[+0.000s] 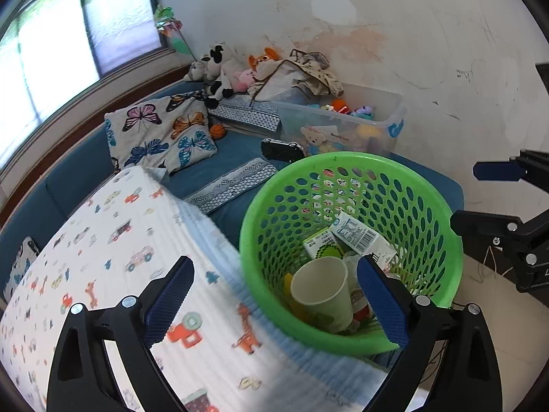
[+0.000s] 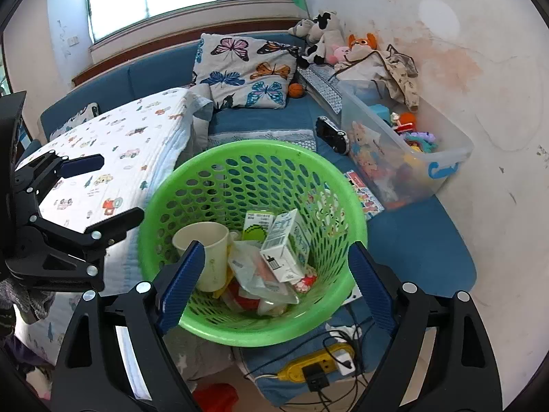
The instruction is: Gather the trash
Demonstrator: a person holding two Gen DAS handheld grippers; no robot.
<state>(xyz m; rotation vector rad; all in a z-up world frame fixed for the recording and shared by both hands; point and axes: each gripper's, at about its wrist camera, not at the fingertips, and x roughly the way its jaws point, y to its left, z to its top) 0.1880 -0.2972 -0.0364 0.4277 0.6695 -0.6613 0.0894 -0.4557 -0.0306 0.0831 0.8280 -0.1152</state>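
The left gripper [image 1: 274, 295] pointed steeply down, its blue-padded jaws spread wide with nothing pinched between them. Its right finger hung over the near rim of a green perforated round plastic basket [image 1: 260, 206], while its left finger stood over a white quilted blanket printed with small cars and giraffes [image 1: 113, 226]. The right gripper [image 2: 274, 281] was tilted down in the same way, jaws also spread and empty, straddling the near rim of the basket [image 2: 164, 185] with both fingers over its opening.

Just ahead of both grippers, inside the basket, lay the collected trash: a cream paper cup [image 1: 322, 292] on its side, mouth toward the left gripper; a white milk carton with a printed label [image 2: 284, 243] leaning against a green-and-white drink carton [image 2: 257, 226]; and beneath them a crumpled clear plastic wrapper [image 2: 254, 271] with red and yellow scraps I could not identify.

Beyond the basket, to the right of both grippers, a clear plastic storage bin with blue handles [image 2: 442, 161] stood against the stained wall, holding colourful toys, with crumpled cloth draped at its far end. Farther off lay a butterfly-patterned pillow [image 2: 247, 72] and a heap of soft toys [image 2: 322, 31]. Below the right gripper, a yellow power strip [image 2: 319, 364] with tangled cables lay on the bed's blue edge.
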